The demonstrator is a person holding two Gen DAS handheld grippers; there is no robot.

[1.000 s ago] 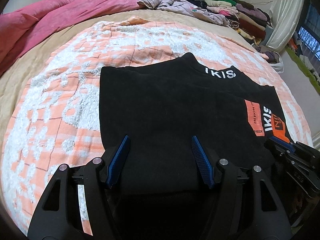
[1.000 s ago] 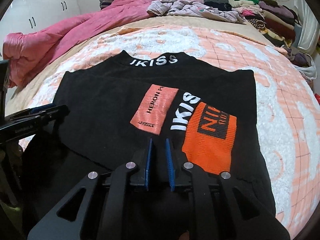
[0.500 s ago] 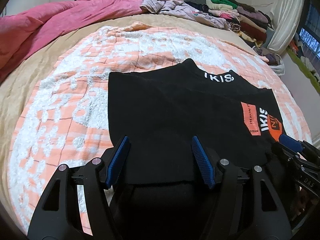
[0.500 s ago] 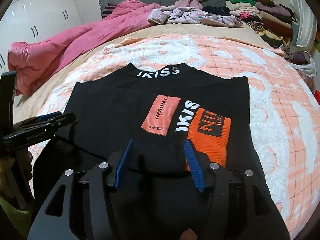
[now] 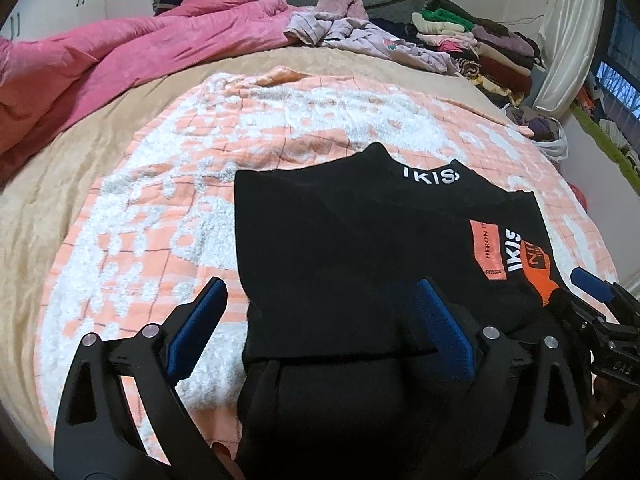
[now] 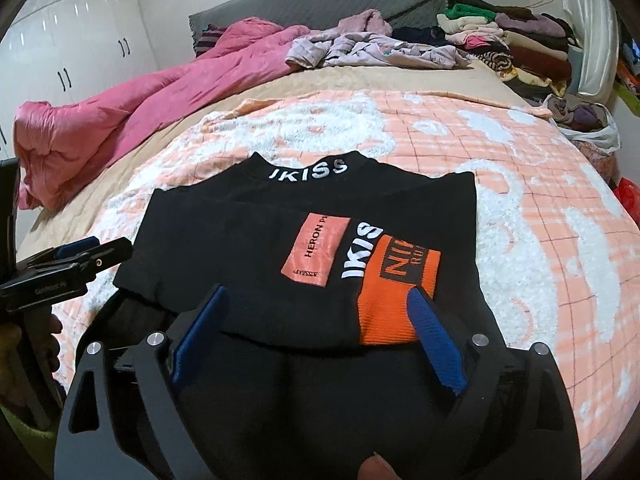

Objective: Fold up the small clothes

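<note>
Both the left gripper (image 5: 316,328) and right gripper (image 6: 316,332) hover with jaws opening wide and empty over the folded black top (image 6: 256,248) on the bed (image 6: 540,240).

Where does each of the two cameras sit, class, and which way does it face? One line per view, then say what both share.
Left wrist: sits on the left gripper, looking forward and down over the black top; its own jaws are opening, and the right gripper shows at the right edge.
Right wrist: sits on the right gripper, facing the same top; jaws opening, left gripper at the left edge, a fingertip below.
Shared: top, orange-white blanket, pink duvet.
</note>
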